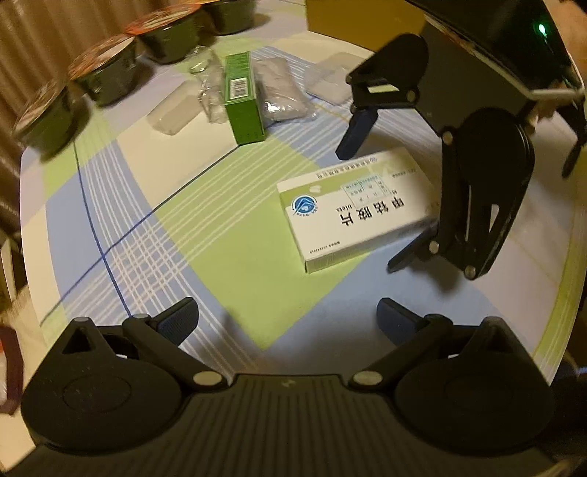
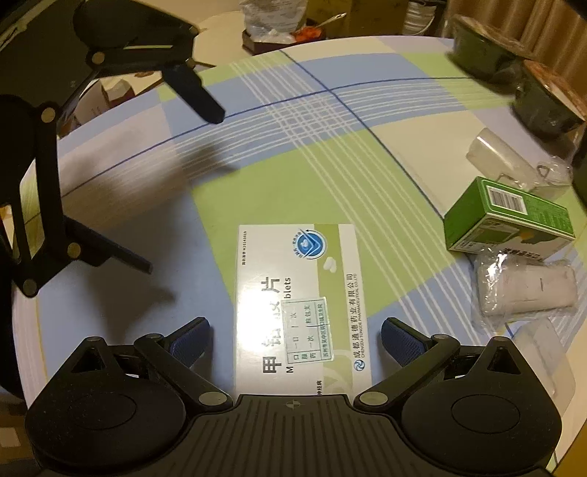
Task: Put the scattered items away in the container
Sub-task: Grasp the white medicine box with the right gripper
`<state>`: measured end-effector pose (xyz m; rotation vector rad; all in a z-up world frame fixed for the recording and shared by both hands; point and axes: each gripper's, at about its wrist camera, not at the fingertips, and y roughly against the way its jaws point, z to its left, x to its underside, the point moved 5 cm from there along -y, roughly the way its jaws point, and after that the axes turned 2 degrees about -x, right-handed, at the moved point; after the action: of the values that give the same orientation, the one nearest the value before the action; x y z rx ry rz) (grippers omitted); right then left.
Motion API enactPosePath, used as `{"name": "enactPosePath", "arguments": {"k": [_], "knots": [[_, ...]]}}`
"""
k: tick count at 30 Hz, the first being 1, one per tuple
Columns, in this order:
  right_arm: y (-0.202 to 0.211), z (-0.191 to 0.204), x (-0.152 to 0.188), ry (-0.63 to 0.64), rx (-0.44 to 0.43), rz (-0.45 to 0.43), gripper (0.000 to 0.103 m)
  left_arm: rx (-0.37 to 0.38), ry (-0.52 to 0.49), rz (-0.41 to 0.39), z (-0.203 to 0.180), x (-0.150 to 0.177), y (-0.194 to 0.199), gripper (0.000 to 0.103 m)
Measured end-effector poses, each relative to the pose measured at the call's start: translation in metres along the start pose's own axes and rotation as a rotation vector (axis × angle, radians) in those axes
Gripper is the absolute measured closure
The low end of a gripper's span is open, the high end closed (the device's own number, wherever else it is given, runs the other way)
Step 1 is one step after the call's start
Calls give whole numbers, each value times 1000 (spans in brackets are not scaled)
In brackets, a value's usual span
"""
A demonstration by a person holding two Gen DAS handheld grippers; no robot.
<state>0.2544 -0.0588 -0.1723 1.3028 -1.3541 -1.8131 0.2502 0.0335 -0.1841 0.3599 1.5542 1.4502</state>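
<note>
A white medicine box point(image 1: 352, 209) point(image 2: 297, 293) lies flat on the checked tablecloth. My right gripper point(image 2: 296, 337) point(image 1: 369, 208) is open with one finger on each side of this box, and a gap shows between pads and box. My left gripper point(image 1: 286, 317) point(image 2: 176, 187) is open and empty, hovering over bare cloth just short of the box. Farther off lie a green carton point(image 1: 242, 99) point(image 2: 510, 220) and a plastic-wrapped bandage roll point(image 1: 279, 91) point(image 2: 528, 290), side by side.
Clear plastic pieces point(image 1: 172, 117) point(image 2: 499, 150) lie near the green carton. Dark lidded bowls point(image 1: 106, 73) point(image 2: 543, 99) line the round table's edge point(image 1: 33, 205). An ochre box point(image 1: 352, 18) stands at the far side. Clutter point(image 2: 279, 33) sits beyond the table.
</note>
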Motion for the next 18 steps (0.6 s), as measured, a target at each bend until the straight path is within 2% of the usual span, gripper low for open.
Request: {"name": "enactPosePath", "arguments": {"k": [1, 3, 5, 11, 18], "knots": [[0, 0, 0, 4, -2, 3, 14, 4, -13, 3, 0, 0, 0, 1], [1, -1, 0, -10, -12, 1, 19, 8, -38, 8, -1, -1, 0, 1], [4, -1, -1, -24, -11, -11, 30, 6, -61, 11, -2, -2, -1, 1], [18, 0, 9, -26, 28, -8, 30, 22, -81, -6, -8, -13, -3, 1], [46, -16, 46, -78, 114, 20, 30, 45, -173, -13, -25, -34, -14, 1]]}}
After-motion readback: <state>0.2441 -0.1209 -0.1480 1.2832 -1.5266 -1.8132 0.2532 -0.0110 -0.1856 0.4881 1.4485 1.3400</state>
